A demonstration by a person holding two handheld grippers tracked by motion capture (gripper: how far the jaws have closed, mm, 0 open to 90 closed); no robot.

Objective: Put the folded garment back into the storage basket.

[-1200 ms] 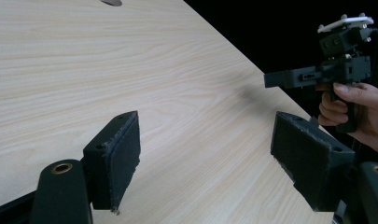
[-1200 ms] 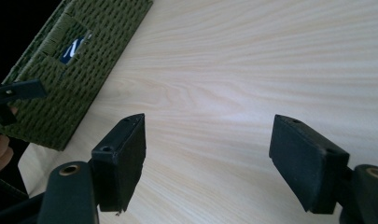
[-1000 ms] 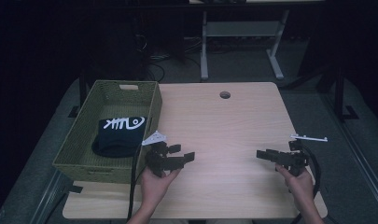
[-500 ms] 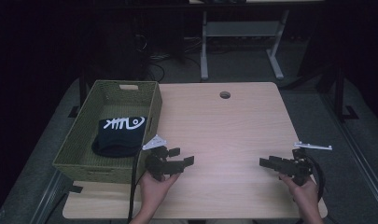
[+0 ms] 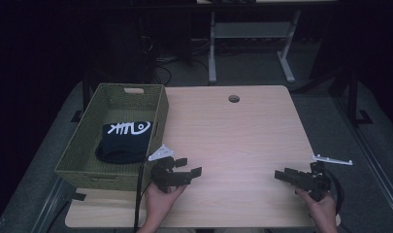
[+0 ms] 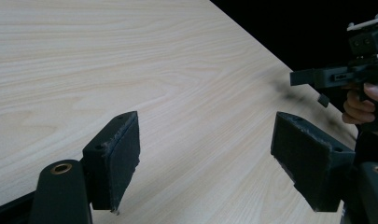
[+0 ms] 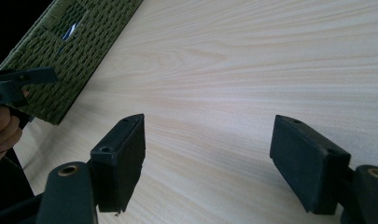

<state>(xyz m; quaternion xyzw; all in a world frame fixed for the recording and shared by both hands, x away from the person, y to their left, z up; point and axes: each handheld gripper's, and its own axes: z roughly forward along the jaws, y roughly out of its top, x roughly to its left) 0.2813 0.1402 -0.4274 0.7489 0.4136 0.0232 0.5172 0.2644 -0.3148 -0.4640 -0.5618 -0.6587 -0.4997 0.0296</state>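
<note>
both grippers, left gripper [image 5: 184,171] and right gripper [image 5: 287,174], gaping, empty; folded black cloth [image 5: 124,141] in basket [image 5: 82,150] beside left one looks soft, light, floppy, pinch top fold

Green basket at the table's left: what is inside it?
The green basket holds a dark folded garment with a white fish-skeleton print, lying near its front end. The rest of the floor looks bare. Anything under the garment is covered.

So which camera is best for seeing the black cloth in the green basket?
The high view: the folded black cloth with its white fish-bone print lies whole inside the green basket. The right gripper view gives the basket's woven wall, not the cloth itself. The left gripper view looks across bare table.
</note>
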